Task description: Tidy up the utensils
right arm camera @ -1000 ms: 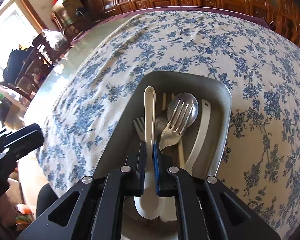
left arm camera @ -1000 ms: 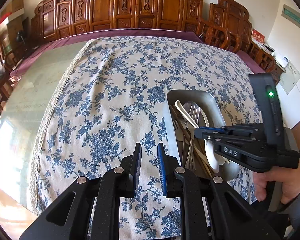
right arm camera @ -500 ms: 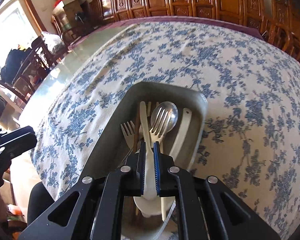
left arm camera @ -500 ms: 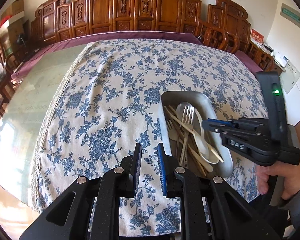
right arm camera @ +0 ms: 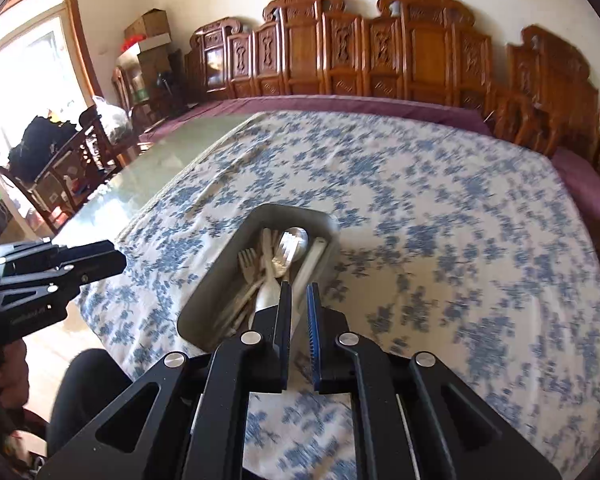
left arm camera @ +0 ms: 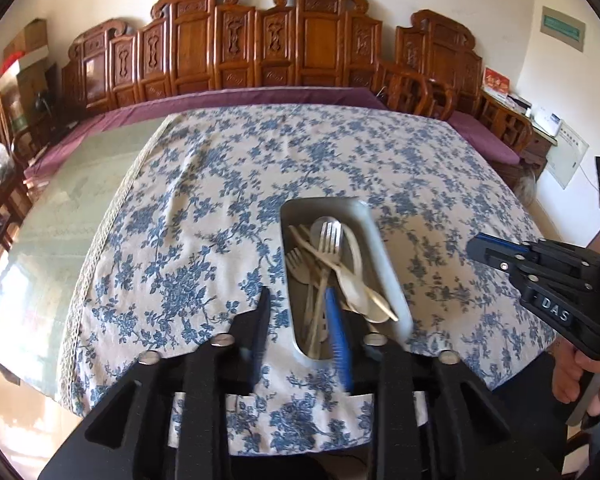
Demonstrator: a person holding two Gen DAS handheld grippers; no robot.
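Opening left claw [left arm camera: 300,320], empty | right claw [right arm camera: 299,312] nearly closed, empty | hand [left arm camera: 580,376] left view only

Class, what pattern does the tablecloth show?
The tablecloth shows blue flowers on white, clearest in the left wrist view.

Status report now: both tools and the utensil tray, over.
Left tool opening, nothing between. Right tool nearly shut, empty. Utensils all in grey tray. Nothing blocking.
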